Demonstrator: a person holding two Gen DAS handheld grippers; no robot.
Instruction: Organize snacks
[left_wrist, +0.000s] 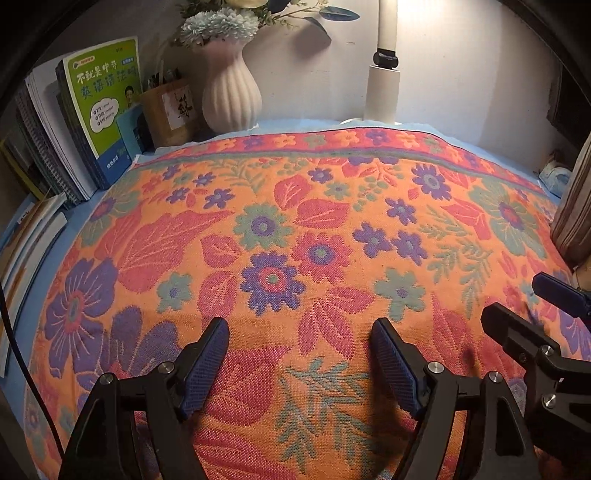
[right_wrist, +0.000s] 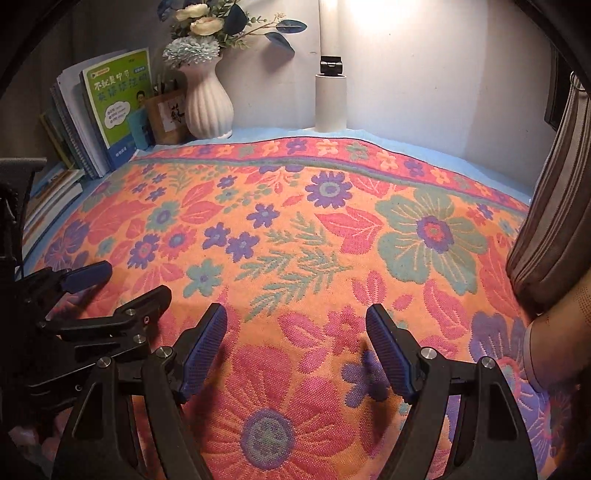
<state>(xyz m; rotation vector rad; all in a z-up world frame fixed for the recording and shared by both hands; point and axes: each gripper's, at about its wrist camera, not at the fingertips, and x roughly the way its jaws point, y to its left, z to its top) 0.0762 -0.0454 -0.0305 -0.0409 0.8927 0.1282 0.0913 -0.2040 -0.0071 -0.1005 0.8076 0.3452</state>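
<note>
Your left hand-held gripper (left_wrist: 299, 347) and right hand-held gripper (right_wrist: 295, 339) both stand wide open, holding nothing, over the cloth (left_wrist: 314, 206) on the counter. No snacks are in view.

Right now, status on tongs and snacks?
Left tongs open, empty. Right tongs open, empty, close alongside. No snacks in view, only floral cloth. Nothing in the way.

The green book (left_wrist: 105, 99) reads "英语语法" (smaller print too blurred to read).
</note>
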